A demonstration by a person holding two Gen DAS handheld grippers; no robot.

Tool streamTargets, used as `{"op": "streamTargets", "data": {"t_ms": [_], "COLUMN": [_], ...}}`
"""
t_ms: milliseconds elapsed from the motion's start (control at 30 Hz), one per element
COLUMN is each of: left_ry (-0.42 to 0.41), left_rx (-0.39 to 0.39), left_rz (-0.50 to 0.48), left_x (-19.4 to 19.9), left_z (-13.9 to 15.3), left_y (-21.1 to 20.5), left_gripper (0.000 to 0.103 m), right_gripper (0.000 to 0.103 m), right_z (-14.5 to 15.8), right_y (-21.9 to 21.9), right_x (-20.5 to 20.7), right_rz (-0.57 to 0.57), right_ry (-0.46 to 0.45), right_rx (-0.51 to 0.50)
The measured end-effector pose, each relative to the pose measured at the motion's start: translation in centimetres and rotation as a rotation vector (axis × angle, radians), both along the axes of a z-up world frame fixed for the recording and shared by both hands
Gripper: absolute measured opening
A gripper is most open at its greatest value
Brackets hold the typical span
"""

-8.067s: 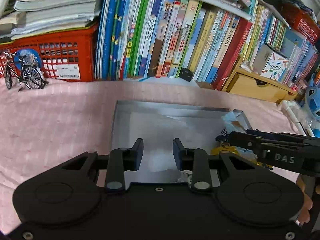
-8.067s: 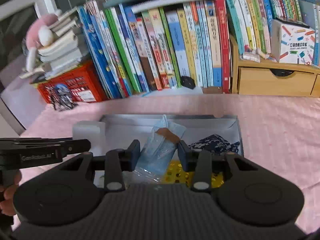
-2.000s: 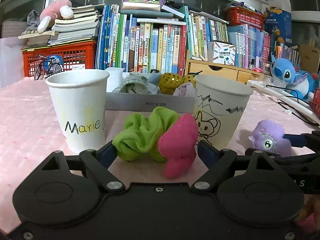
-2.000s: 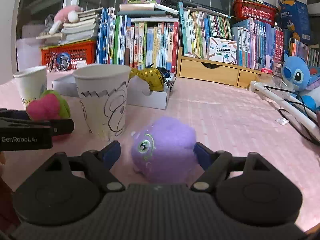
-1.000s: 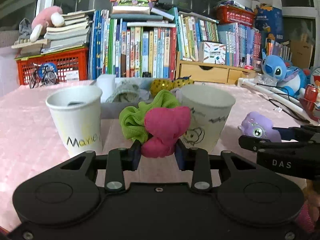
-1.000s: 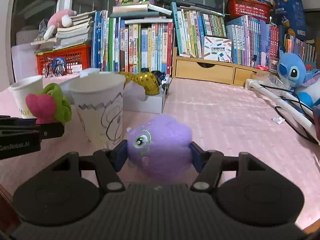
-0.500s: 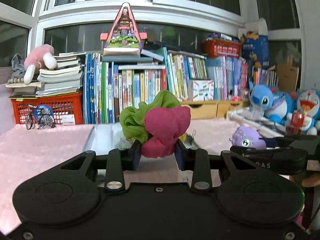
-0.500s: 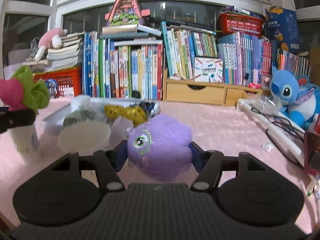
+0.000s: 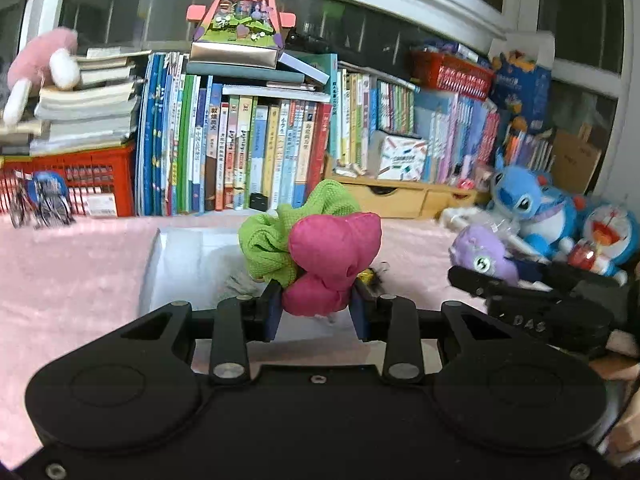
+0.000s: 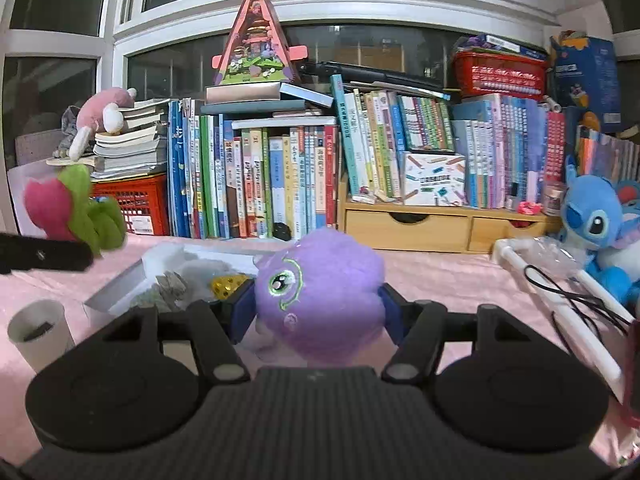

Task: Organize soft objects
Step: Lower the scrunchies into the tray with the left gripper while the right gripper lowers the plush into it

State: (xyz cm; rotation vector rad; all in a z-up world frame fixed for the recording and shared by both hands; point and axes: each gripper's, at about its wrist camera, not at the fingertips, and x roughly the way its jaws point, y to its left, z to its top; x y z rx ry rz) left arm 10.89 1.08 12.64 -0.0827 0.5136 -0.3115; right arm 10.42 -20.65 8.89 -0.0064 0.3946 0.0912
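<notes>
My left gripper is shut on a pink and green scrunchie and holds it in the air above the pink tablecloth. My right gripper is shut on a round purple plush toy with one embroidered eye, also lifted off the table. Beyond both lies an open grey box with several soft items in it, among them a yellow dotted piece. From the right wrist view the scrunchie shows at far left; from the left wrist view the purple plush shows at right.
A white paper cup stands at lower left in the right wrist view. Books, a red crate and a wooden drawer unit line the back. A blue plush, a white tube and black cable lie at right.
Both grippers have risen with their loads. The two paper cups have dropped out of the left wrist view, and the grey box now shows from above.
</notes>
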Motion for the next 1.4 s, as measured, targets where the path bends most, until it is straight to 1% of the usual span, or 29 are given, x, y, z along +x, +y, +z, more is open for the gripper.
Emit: {"op": "streamTargets", "data": {"t_ms": [67, 233, 400, 467, 667, 933, 1000, 1200, 1400], "left_ry": [0.008, 0.105, 0.146, 0.176, 0.315, 0.448, 0.466, 0.475, 0.485], "left_rx": [0.018, 0.02, 0.071, 0.078, 0.065, 0.04, 0.04, 0.042, 0.043], "left_rz": [0.005, -0.014, -0.005, -0.003, 0.002, -0.016, -0.019, -0.02, -0.026], "left_x": [1.0, 4.1, 6.4, 7.3, 10.7, 13.5, 14.0, 14.8, 15.3], "left_z": [0.2, 0.3, 0.4, 0.3, -1.3, -3.8, -4.2, -4.9, -5.3], "left_y": [-0.1, 0.2, 0.5, 0.7, 1.3, 1.6, 1.5, 1.1, 0.4], "left_gripper": [0.033, 0.033, 0.033, 0.033, 0.033, 0.033, 0.033, 0.033, 0.033], "right_gripper": [0.067, 0.067, 0.067, 0.067, 0.067, 0.067, 0.067, 0.067, 0.067], "right_z": [0.1, 0.3, 0.3, 0.2, -0.5, -1.9, -2.4, -3.7, -4.2], "right_y": [0.3, 0.8, 1.3, 1.4, 1.8, 3.0, 3.1, 2.8, 2.8], "right_x": [0.8, 2.9, 5.0, 5.9, 8.5, 11.3, 11.8, 12.6, 13.1], "right_rz": [0.009, 0.036, 0.047, 0.056, 0.072, 0.09, 0.088, 0.085, 0.084], "right_ry": [0.007, 0.044, 0.092, 0.118, 0.212, 0.329, 0.356, 0.419, 0.437], "right_rx": [0.003, 0.018, 0.03, 0.041, 0.076, 0.101, 0.104, 0.13, 0.128]}}
